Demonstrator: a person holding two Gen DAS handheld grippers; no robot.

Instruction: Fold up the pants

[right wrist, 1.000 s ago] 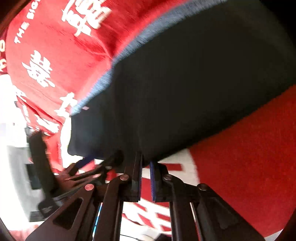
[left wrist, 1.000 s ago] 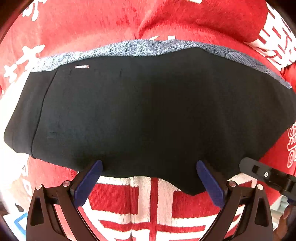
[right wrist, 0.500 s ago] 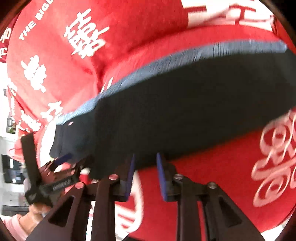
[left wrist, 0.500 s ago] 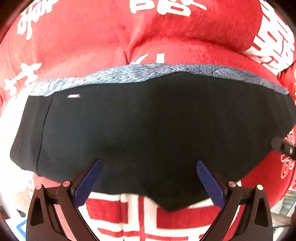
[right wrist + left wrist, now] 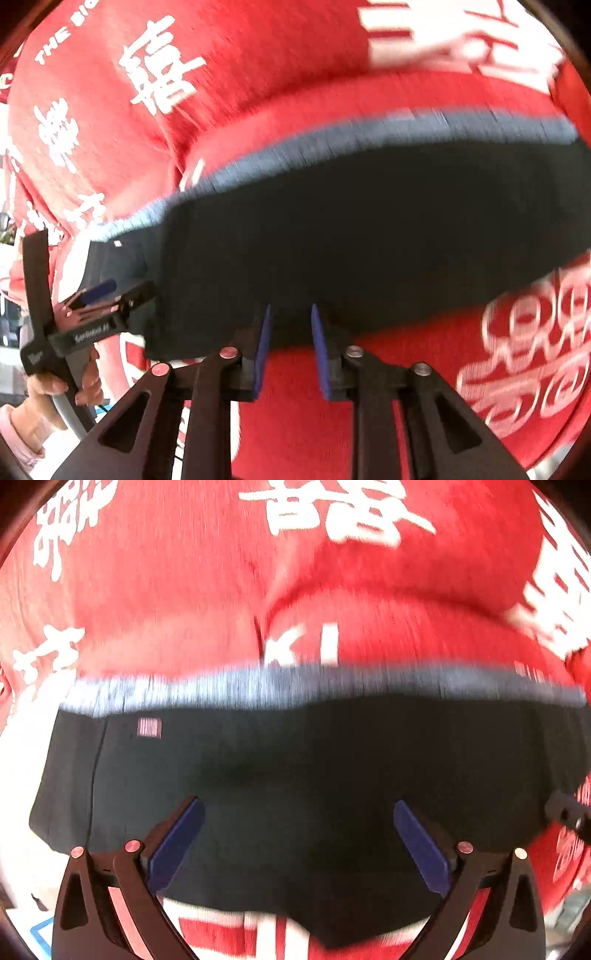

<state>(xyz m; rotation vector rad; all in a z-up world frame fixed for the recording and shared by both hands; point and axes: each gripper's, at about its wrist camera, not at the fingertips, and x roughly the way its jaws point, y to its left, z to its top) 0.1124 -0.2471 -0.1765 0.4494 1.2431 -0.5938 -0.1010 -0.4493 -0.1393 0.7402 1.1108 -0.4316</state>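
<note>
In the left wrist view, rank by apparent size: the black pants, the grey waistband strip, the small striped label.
1. Black pants, filling the middle of the frame.
2. Grey waistband strip, a long thin band along the pants' far edge.
3. Small striped label, tiny, near the left end.

Two close fisheye views look forward and down over folded black pants (image 5: 295, 775) on a red printed blanket (image 5: 184, 590). The right view, from farther right, also shows the left gripper (image 5: 110, 295) at left.

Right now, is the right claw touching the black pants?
Cannot tell. In the right wrist view the right claw stands open with its tips at the near edge of the black pants, but motion blur hides any gap or contact.
</note>
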